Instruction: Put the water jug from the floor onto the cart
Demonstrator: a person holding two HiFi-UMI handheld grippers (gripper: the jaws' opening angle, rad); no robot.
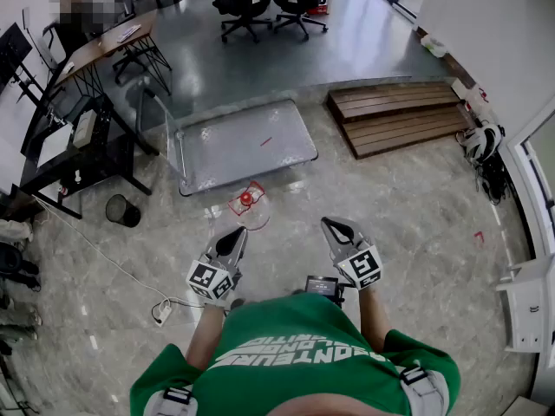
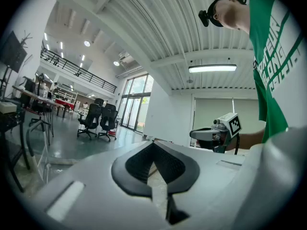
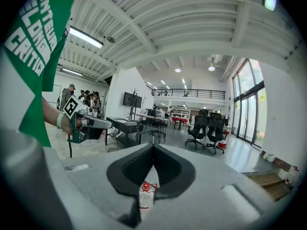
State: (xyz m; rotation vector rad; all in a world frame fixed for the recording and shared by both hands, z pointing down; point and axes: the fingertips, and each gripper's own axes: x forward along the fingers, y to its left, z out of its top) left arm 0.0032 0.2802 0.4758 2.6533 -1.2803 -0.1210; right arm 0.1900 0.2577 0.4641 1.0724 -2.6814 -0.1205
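Bright, even light from tall glass windows (image 3: 252,104) and a long ceiling strip light (image 2: 212,68); glossy grey floor (image 1: 260,50) glares. Fisheye edges darken; near left gripper (image 2: 153,145) looks soft.

The left tool (image 2: 154,143) closed, empty; right tool (image 2: 194,134) nearby.

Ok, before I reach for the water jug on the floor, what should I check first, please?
1. Water jug stands upright on the floor, close to the cart: ok.
2. Room on the cart deck: ok.
3. Left gripper open for the grasp: not ok, jaws together.
4. Right gripper open for the grasp: not ok, jaws together.
5. How full the jug is: cannot tell.
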